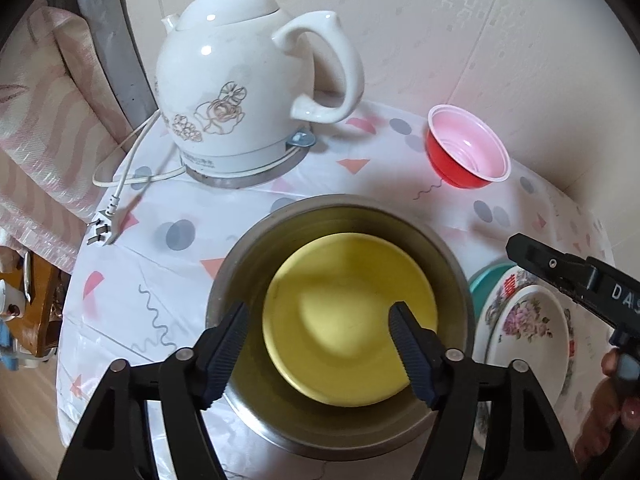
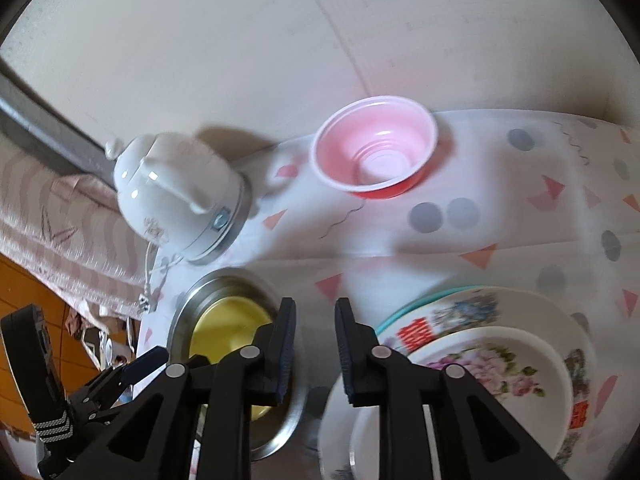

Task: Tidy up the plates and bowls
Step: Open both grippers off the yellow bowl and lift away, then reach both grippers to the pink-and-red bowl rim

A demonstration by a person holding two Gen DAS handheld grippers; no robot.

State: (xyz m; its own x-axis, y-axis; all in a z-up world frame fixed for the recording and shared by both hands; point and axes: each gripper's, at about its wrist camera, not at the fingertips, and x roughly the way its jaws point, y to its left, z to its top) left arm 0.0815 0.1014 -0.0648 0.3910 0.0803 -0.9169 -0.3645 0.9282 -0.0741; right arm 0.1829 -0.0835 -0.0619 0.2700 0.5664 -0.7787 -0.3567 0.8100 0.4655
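1. The left gripper (image 1: 318,354) hangs over a steel bowl (image 1: 448,240) at the 6 o'clock part of the left wrist view. Its fingers are spread wide and hold nothing.
2. A yellow plate (image 1: 348,320) lies inside the steel bowl, tilted against the bowl's wall on the 3 o'clock side. The right-hand fingertip (image 1: 408,344) shows in front of the plate's rim; I cannot tell whether it touches.
3. The right gripper (image 2: 315,350) has its fingers close together with a narrow gap left between them, and nothing sits in that gap. In the left wrist view only its black body (image 1: 576,280) shows, at 3 o'clock.
4. In the right wrist view the steel bowl (image 2: 188,300) with the yellow plate (image 2: 228,316) lies at 8 o'clock of the fingers.
5. A stack of plates sits at 4 o'clock in both views, just beside the steel bowl: a small flowered plate (image 1: 532,328) on top, a larger flowered plate (image 2: 520,304) under it, and a teal plate (image 1: 486,274) showing only as a rim at the bottom.
6. A red bowl (image 1: 466,148) with a pink inside stands upright at 2 o'clock in the left wrist view, well apart from the stack and near the wall (image 1: 460,20).
7. A white kettle (image 1: 240,92) on its base stands at 11 o'clock, its cord and plug (image 1: 102,226) trailing toward 9 o'clock.
8. All of this rests on a table with a patterned cloth (image 1: 168,280).
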